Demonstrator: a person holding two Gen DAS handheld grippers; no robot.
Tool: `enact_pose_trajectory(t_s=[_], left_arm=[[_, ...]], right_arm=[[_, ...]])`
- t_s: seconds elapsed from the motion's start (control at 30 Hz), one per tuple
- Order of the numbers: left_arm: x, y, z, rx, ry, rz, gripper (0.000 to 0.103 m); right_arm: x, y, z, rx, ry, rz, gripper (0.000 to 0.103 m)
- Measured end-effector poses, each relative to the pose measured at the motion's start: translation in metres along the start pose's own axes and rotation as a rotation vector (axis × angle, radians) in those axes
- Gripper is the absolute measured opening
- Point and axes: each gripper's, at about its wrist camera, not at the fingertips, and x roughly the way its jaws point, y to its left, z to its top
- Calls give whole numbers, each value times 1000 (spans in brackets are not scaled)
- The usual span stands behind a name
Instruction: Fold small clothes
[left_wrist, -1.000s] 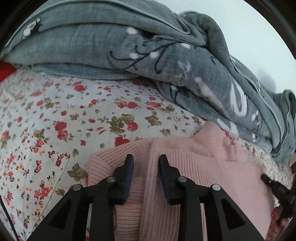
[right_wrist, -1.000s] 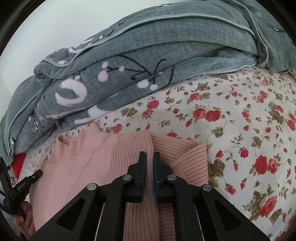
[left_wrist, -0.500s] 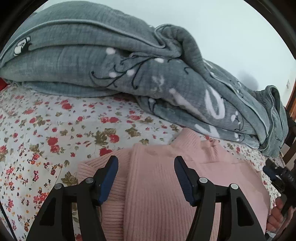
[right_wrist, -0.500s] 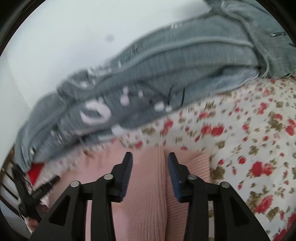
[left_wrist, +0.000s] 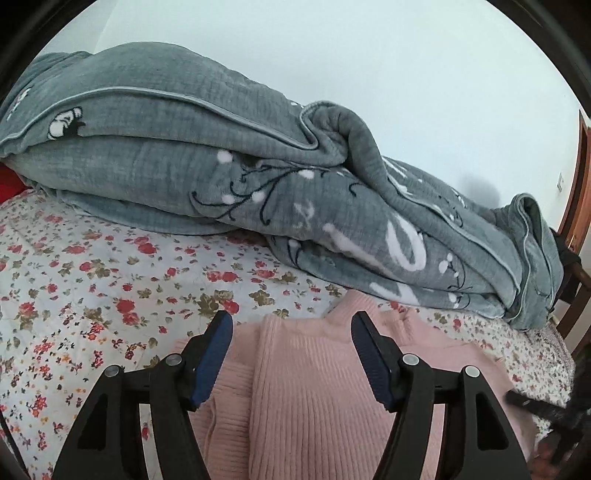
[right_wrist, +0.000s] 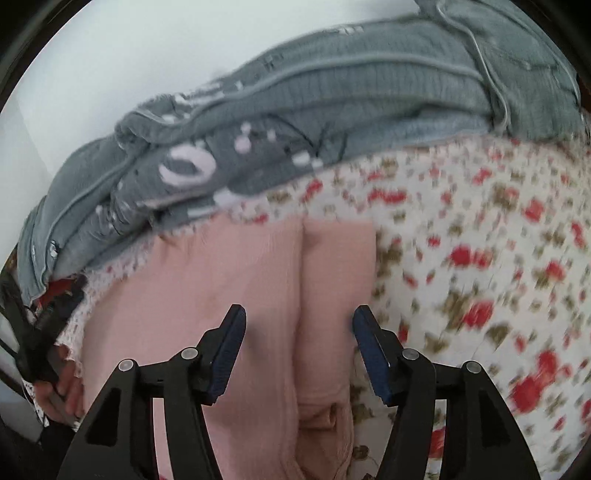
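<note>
A pink ribbed knit sweater (left_wrist: 314, 384) lies on the floral bedsheet (left_wrist: 92, 295), its sides folded inward so a long fold edge runs down its middle. My left gripper (left_wrist: 291, 354) is open and empty, raised a little above the sweater's left fold. The sweater shows in the right wrist view (right_wrist: 229, 295) too, blurred. My right gripper (right_wrist: 297, 350) is open and empty above the sweater's right fold edge. Part of the other gripper shows at each view's outer edge.
A bulky grey patterned blanket (left_wrist: 258, 177) is piled along the back of the bed, close behind the sweater's collar; it also shows in the right wrist view (right_wrist: 332, 110). A pale wall stands behind it. Wooden furniture (left_wrist: 576, 206) is at the far right.
Both grippers opened from shut or nearly shut to wide open, letting go of the sweater's folds. Both pulled back and up from the sweater. The right view is motion-blurred.
</note>
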Motion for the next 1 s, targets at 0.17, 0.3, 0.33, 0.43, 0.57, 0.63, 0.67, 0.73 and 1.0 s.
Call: enact_pose_trajectory(t_s=[0.17, 0.3, 0.33, 0.43, 0.57, 0.63, 0.67, 0.73, 1.0], left_arm=[[-10, 7, -4, -50, 34, -14, 65], [-32, 18, -17, -102, 73, -11, 65], [-39, 24, -24, -123, 84, -27, 65], [-42, 41, -43, -166, 175, -76, 67], [-26, 53, -57, -218, 271, -42, 66], [-21, 48, -56, -194, 261, -28, 70], [-19, 45, -56, -176, 267, -20, 72], [-8, 35, -54, -119, 292, 10, 75], [-8, 47, -52, -181, 275, -104, 24]], right_arm=[[13, -13, -3, 50, 24, 41, 60], [14, -3, -4, -6, 21, 3, 58], [14, -1, -4, -10, 21, 0, 57], [17, -2, -3, -4, 29, 20, 48], [17, -3, -3, -5, 32, 22, 47], [17, -1, -4, -16, 34, 9, 49], [17, 0, -4, -21, 37, 6, 49], [17, 2, -4, -31, 37, -5, 49], [18, 8, -5, -64, 42, -18, 39]])
